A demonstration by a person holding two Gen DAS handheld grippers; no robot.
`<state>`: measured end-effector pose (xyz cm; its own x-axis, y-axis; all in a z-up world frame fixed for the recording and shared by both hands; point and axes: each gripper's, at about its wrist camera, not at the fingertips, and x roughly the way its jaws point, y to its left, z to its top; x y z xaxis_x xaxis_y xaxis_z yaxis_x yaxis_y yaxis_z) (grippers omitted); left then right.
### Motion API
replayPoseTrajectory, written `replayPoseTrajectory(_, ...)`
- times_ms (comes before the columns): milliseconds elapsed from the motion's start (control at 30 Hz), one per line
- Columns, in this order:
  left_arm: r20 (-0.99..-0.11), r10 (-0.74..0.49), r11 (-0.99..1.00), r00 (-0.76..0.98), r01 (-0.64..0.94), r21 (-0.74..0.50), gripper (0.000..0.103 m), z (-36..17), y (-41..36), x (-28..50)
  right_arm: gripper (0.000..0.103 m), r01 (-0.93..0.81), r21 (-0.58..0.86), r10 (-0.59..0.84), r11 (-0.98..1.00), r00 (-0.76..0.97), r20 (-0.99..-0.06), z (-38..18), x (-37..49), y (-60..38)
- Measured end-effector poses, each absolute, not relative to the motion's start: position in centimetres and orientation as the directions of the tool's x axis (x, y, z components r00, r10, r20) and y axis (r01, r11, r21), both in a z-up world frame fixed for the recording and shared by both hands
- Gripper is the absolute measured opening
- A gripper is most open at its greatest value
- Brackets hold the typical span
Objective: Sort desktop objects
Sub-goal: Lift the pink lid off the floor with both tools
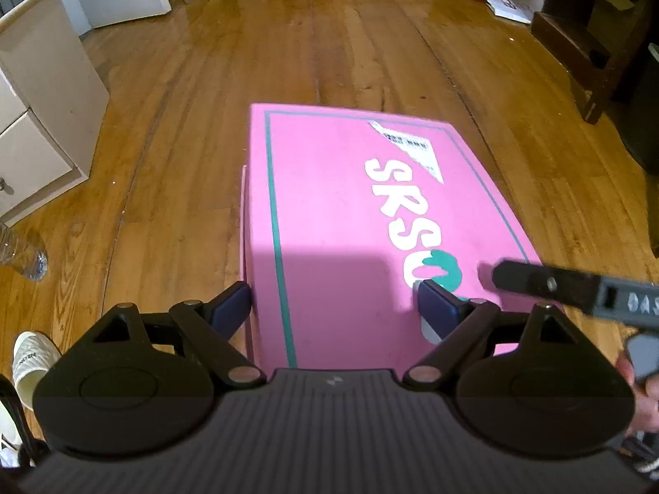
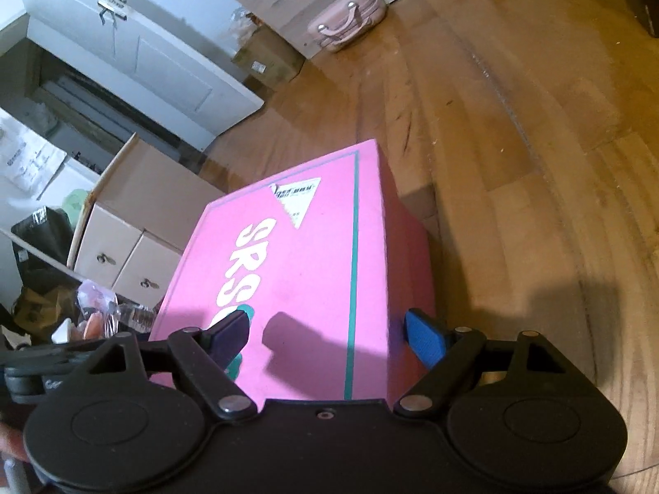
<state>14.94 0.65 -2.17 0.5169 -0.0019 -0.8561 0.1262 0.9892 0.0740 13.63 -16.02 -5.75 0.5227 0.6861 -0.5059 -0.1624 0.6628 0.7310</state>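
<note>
Pink box [image 1: 370, 226] sits on the wood floor [image 1: 185, 123], lid shut, right under both my grippers. Left gripper [image 1: 334, 308] is spread wide across the near-left edge, holding nothing; right gripper [image 2: 327, 335] likewise, straddling the right edge. Cardboard w/ a smooth printed lid: stiff, prob. light, though contents are hidden. Too wide for one pinch, so take it by opposite side walls, low, both grippers.
</note>
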Motion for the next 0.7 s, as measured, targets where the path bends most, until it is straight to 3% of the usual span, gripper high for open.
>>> replayPoseTrajectory(633,-0.888,0.052,0.989,0.457,0.099,0.109,0.088,-4.5,1.1,17.1,0.085,-0.184,0.822,0.780,0.539,0.477,-0.405,-8.0,14.6,-16.3)
replayPoseTrajectory(667,-0.889,0.052,0.989,0.455,0.098,0.108,0.088,-4.6,1.1,17.1,0.082,-0.199,0.823,0.784,0.533,0.481,-0.392,-7.8,14.5,-16.3)
replayPoseTrajectory(700,-0.890,0.051,0.990,0.452,0.097,0.106,0.088,-4.6,1.0,17.2,0.064,-0.206,0.845,0.812,0.494,0.458,-0.362,-7.7,14.5,-16.2)
